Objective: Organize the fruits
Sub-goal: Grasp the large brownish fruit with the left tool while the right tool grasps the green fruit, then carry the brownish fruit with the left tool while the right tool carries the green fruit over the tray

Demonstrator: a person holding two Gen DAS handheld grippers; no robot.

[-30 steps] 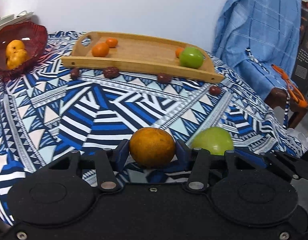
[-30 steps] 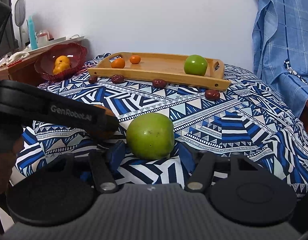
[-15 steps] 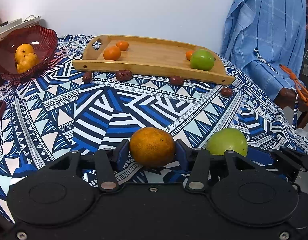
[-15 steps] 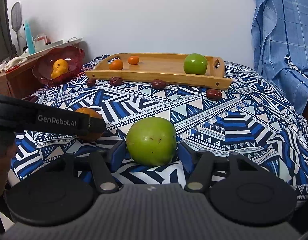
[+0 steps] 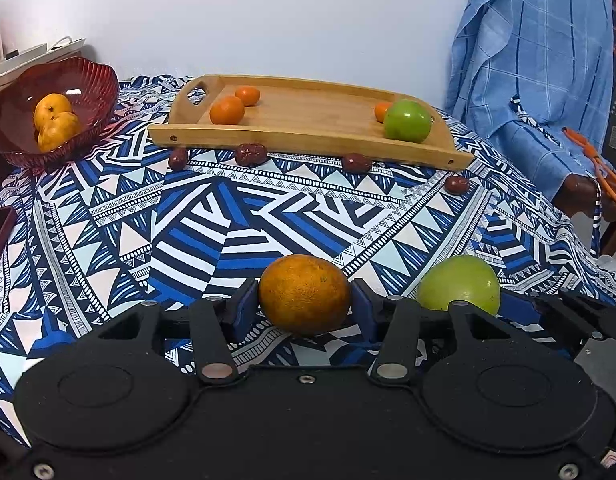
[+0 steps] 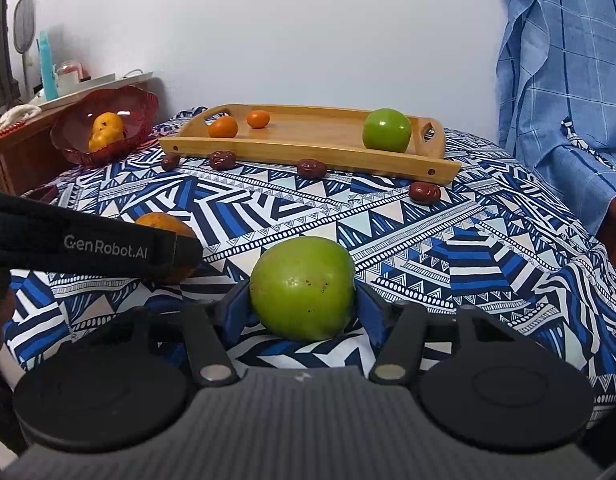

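Sitting low in the centre of the left wrist view, the orange [image 5: 304,294] is clamped between the blue pads of the left hand-held gripper [image 5: 304,308], both pads pressed on its sides. Low in the centre of the right wrist view, the right hand-held gripper [image 6: 302,306] brackets the near green apple [image 6: 302,288]; its jaws have narrowed onto the fruit and its pads look to be touching both sides. Both fruits sit at the near edge of the table [image 5: 267,208], side by side, the apple to the right of the orange. What the coming move turns on, as I judge it, is that the wooden tray [image 5: 308,142] lies straight ahead of both, in the upper middle of each frame, its long axis running across the view. Its right end, where another green apple [image 5: 407,121] rests, faces the right hand-held gripper; its left end, with two small oranges [image 5: 227,110], faces the left one.
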